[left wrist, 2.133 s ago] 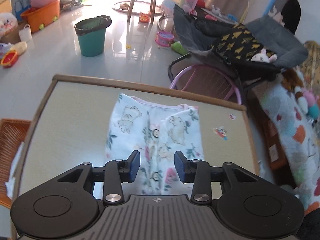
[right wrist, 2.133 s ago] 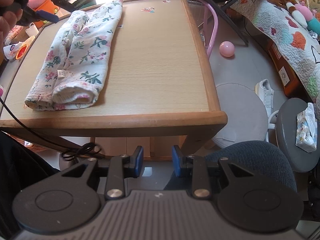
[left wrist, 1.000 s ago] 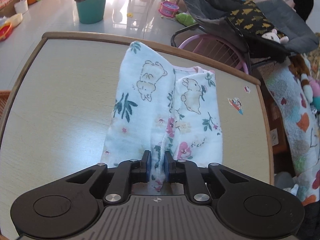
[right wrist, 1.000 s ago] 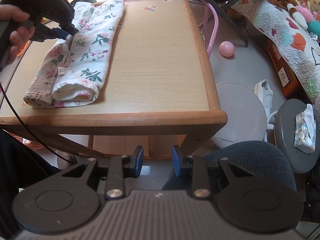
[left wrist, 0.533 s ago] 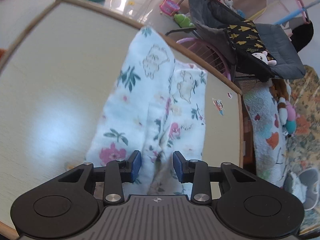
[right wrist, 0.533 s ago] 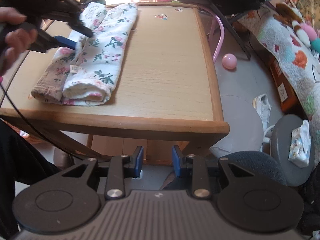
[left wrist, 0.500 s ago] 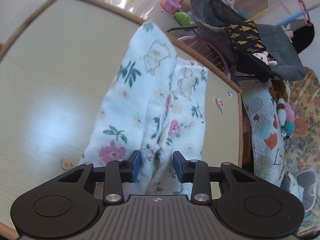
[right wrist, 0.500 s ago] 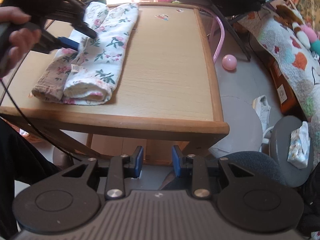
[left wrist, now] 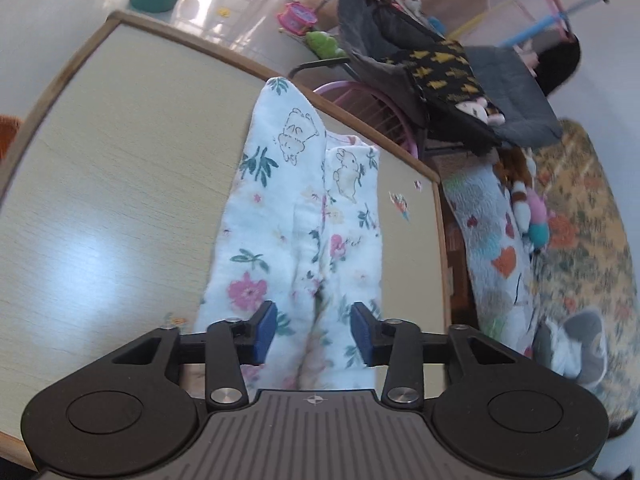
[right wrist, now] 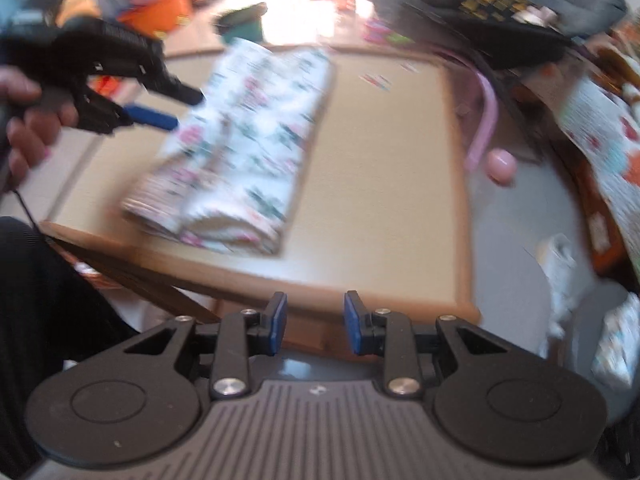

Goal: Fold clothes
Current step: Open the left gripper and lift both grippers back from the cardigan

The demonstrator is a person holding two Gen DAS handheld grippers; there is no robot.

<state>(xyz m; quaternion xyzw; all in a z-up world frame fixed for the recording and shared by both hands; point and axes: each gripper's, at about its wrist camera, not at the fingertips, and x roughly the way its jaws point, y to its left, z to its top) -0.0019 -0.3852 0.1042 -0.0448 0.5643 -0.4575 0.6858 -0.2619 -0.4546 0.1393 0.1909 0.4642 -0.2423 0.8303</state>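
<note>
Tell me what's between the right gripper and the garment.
Right wrist view: bare tabletop and the table's near edge lie between the right gripper and the garment; nothing else.

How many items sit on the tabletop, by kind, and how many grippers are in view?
Folded floral garment: 1
Stickers on the table: 2, one larger, one small
Grippers: 2, the left gripper opening, with the garment under its gap, and the right gripper open on nothing
Total: 5
</note>
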